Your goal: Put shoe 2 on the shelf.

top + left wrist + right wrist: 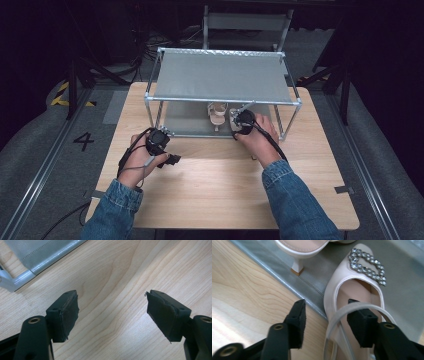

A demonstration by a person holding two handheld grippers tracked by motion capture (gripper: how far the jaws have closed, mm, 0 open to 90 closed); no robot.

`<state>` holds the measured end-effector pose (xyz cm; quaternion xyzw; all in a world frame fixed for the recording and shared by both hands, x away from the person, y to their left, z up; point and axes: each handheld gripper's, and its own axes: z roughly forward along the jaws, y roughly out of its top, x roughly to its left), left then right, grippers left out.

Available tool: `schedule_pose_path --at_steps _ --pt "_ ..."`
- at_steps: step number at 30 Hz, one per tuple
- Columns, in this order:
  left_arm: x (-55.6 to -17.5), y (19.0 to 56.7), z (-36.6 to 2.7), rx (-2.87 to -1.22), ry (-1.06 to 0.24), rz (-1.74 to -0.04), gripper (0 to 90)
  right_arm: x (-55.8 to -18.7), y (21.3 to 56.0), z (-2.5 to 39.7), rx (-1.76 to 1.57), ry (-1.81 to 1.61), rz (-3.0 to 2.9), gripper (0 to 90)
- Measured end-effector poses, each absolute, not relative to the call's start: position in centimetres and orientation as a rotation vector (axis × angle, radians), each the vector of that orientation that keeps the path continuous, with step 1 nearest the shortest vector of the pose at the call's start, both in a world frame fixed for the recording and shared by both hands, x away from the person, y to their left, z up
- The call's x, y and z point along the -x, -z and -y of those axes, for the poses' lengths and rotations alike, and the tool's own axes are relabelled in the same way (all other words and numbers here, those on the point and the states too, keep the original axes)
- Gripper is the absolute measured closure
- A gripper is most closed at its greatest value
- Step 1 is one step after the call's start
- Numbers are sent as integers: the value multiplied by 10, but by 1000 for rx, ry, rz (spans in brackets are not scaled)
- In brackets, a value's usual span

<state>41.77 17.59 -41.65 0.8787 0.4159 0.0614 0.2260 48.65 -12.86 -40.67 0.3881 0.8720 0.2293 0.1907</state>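
Note:
Two cream heeled sandals stand side by side on the lower shelf (402, 277) of a metal-framed rack (220, 77). In the right gripper view, the nearer sandal (352, 285) has a rhinestone buckle (367, 266) on its toe. My right gripper (327, 307) is open and straddles that sandal's side wall, one jaw outside and one inside, under the heel strap. The other sandal (217, 114) sits just to its left, its heel (297, 266) on the grey fabric. My left gripper (112, 295) is open over bare wood, holding nothing, by the rack's front left corner (15, 281).
The rack stands at the far half of a wooden table (220, 185); its grey top shelf overhangs the sandals. Its front rail and posts (295, 117) border the lower shelf. Bare tabletop lies between the rack and the person's denim sleeves (295, 200).

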Motion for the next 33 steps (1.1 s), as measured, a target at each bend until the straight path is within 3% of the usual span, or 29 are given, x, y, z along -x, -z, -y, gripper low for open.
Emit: schedule_pose_path --at_steps 20,33 --pt "-416 419 -172 -2448 -166 -1144 259 -419 363 181 -1179 -743 -2404 411" --pt "-410 419 -180 -2441 -171 -1168 258 -394 374 213 -1235 -670 -2431 432"
